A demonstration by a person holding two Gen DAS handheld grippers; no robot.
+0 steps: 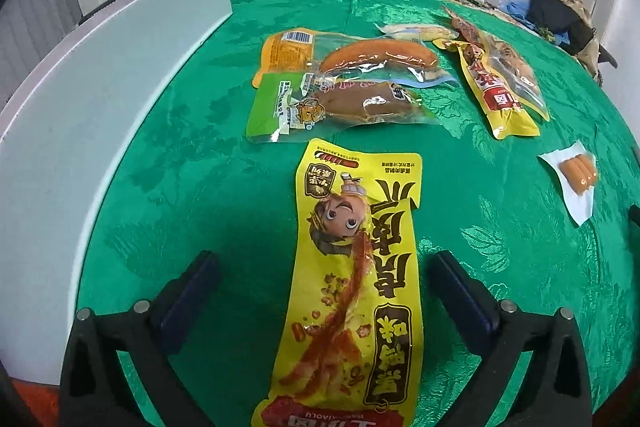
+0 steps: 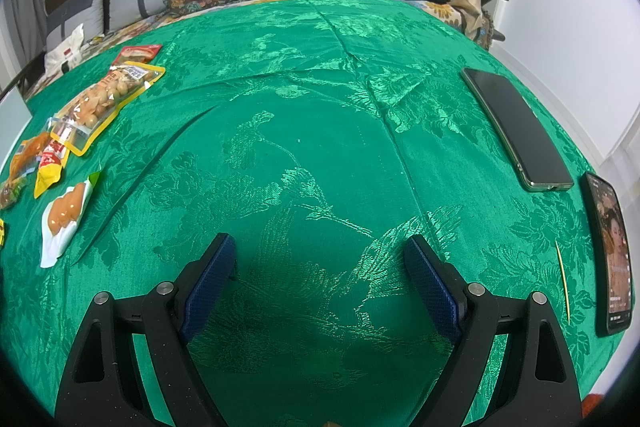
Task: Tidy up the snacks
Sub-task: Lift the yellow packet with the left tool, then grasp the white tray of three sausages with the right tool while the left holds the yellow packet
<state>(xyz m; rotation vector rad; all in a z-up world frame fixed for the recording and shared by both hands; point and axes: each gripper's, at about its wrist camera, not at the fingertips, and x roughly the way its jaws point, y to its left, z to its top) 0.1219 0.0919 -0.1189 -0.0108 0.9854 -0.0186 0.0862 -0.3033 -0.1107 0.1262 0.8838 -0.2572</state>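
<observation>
Even bright indoor light; glare on green tablecloth (image 2: 340,75); strong fisheye bending, dark corner vignetting.

The tablecloth (image 2: 320,99) is green woven cloth with a shiny, satin-like leaf pattern. The long yellow snack packet (image 1: 356,267) is glossy printed plastic film, and the sausage packs (image 1: 360,67) beyond it are clear, shiny plastic. The gripper pads (image 2: 430,287) look like rough, textured blue rubber on matt black plastic fingers, and the dark phone (image 2: 516,129) has a smooth glassy face.
</observation>
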